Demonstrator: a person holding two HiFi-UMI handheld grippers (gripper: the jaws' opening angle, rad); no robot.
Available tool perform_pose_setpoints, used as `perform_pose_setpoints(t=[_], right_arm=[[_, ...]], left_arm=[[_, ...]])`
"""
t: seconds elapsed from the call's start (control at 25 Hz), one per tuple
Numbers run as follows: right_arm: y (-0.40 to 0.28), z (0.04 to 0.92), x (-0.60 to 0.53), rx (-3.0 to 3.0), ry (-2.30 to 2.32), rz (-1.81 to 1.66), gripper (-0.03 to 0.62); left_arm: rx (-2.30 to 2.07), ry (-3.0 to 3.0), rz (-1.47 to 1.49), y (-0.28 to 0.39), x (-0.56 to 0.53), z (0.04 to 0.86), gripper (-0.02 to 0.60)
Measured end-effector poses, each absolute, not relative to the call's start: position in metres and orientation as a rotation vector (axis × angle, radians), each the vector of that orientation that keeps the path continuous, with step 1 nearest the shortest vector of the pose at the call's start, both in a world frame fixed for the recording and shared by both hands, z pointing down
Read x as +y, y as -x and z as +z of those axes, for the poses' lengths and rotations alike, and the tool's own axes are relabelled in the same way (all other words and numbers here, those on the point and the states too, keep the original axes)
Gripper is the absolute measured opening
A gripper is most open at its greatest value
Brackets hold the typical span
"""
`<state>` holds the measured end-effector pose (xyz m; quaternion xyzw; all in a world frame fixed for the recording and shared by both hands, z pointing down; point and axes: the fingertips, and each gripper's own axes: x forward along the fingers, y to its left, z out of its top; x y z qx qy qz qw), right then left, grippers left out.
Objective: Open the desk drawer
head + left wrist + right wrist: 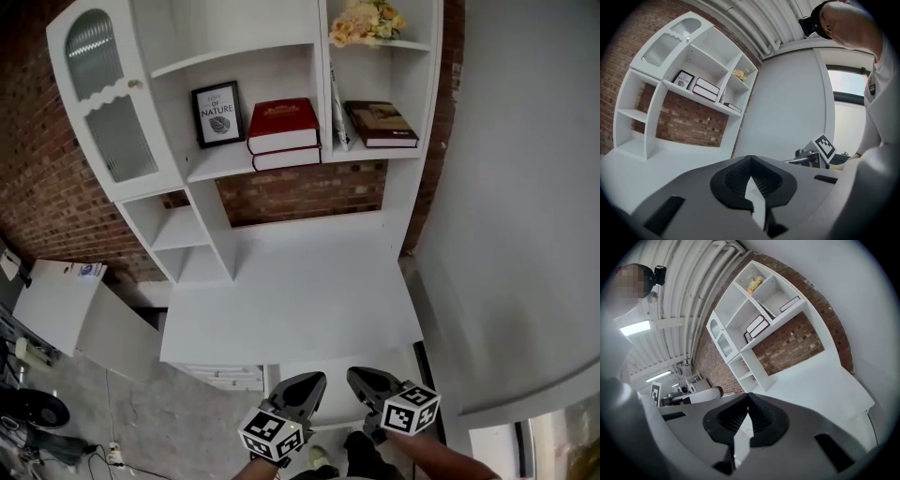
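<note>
Drawer front (228,377), white w/ small knobs (217,379), sits in the head view just under the near edge of the tabletop (300,300), left of centre. It looks flush w/ the desk, so we judge the drawer not yet opened. Its long axis runs left–right along that edge. The pull would be toward the person, i.e. down the head view. A pale panel (336,398) right of it, between the two grippers, may be a second drawer or the desk's apron; we cannot tell which.

Key relation: the drawer front lies ahead and to the left of both sets of jaws. We judge it also lies below them, since neither gripper view shows it. Both views look across the tabletop to the shelf unit (234,159) and brick wall (56,197). Left gripper (307,380) is the nearer. Right gripper (364,377) sits just beside it, further from the knobs.

Jaws, L: pressed together at the tips in the left gripper view, nothing between them. Jaws, R: likewise tip to tip in the right gripper view, empty. Neither touches the desk.

Next move, as we read it: L would need to drop to knob height, part its jaws and come in square to the front. Closed as they are, the jaws cannot take a knob.
</note>
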<state>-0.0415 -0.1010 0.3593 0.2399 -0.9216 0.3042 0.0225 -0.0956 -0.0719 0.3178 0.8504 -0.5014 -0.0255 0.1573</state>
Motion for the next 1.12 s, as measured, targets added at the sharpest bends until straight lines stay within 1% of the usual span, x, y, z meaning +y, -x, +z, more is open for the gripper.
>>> perform_pose_setpoints(t=[0.56, 1.12], right_arm=[[0.067, 0.324, -0.111, -2.893, -0.665, 0.741, 0.017], [0.086, 0.323, -0.119, -2.900, -0.618, 0.737, 0.017]], left_arm=[[-1.538, -2.433, -0.156, 0.122, -0.074, 0.290, 0.012], [-1.578, -2.416, -0.159, 0.138, -0.083, 0.286, 0.012]])
